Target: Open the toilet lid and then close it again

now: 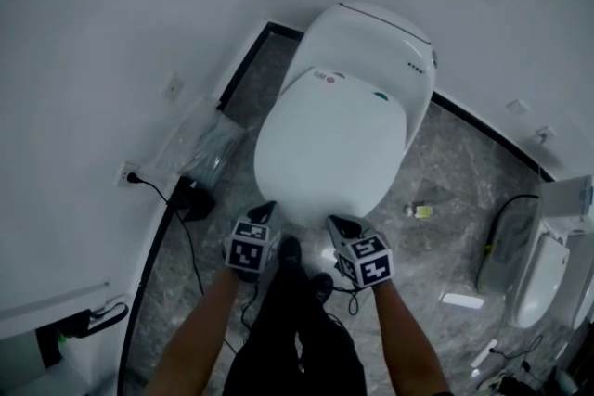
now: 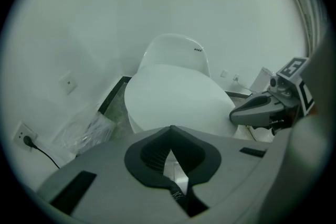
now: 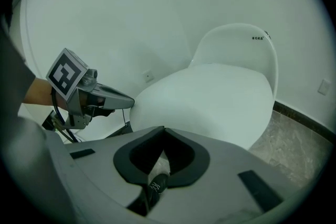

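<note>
Setting left gripper (image 1: 268, 209) and right gripper (image 1: 336, 221) by the lid's (image 1: 329, 144) lower edge, we held jaws together, empty, ready to lift.

Stone floor (image 1: 457, 170) with toilet (image 1: 334, 144)

I record grey shells on left gripper (image 1: 266, 210) and right gripper (image 1: 336, 223), black-and-white marker cubes (image 1: 251, 248), black ribbed fingers (image 2: 149, 157); black trousers (image 1: 288, 338), dark shoes (image 1: 290, 249) worn

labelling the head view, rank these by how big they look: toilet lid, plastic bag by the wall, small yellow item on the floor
1. toilet lid
2. plastic bag
3. small yellow item, far the smallest
</note>
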A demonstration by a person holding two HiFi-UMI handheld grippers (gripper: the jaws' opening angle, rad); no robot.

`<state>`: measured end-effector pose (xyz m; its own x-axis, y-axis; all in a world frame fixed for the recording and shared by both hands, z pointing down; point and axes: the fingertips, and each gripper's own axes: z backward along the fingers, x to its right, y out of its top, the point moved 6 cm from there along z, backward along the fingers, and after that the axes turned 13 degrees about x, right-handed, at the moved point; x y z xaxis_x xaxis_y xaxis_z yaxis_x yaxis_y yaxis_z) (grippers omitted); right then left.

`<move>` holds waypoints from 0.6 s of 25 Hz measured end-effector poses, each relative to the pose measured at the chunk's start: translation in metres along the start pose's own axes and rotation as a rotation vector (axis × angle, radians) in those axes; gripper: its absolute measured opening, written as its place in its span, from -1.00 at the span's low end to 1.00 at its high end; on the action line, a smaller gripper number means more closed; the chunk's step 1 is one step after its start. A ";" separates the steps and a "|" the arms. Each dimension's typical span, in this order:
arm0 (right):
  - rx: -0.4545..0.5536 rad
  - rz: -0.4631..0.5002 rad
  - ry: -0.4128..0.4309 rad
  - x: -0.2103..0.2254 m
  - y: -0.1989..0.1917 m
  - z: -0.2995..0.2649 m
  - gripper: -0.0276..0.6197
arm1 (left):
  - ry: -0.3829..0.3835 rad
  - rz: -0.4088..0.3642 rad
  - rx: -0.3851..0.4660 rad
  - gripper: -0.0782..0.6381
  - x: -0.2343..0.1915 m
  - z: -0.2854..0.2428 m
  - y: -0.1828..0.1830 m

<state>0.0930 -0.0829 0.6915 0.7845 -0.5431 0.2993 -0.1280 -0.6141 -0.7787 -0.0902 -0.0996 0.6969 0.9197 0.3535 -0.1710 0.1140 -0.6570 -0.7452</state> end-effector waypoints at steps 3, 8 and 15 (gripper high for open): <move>-0.013 0.002 0.004 0.002 -0.010 -0.008 -0.88 | 0.009 0.002 0.006 -0.77 0.000 -0.003 -0.010; -0.043 0.005 0.013 0.006 -0.025 -0.020 -0.88 | -0.008 0.016 0.016 -0.76 0.010 -0.002 -0.016; -0.100 0.004 -0.010 0.012 -0.045 -0.036 -0.88 | -0.009 0.042 0.028 -0.77 0.024 0.005 -0.022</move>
<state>0.0860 -0.0824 0.7496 0.7899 -0.5402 0.2903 -0.1907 -0.6662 -0.7209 -0.0728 -0.0730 0.7058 0.9199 0.3322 -0.2084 0.0646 -0.6524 -0.7551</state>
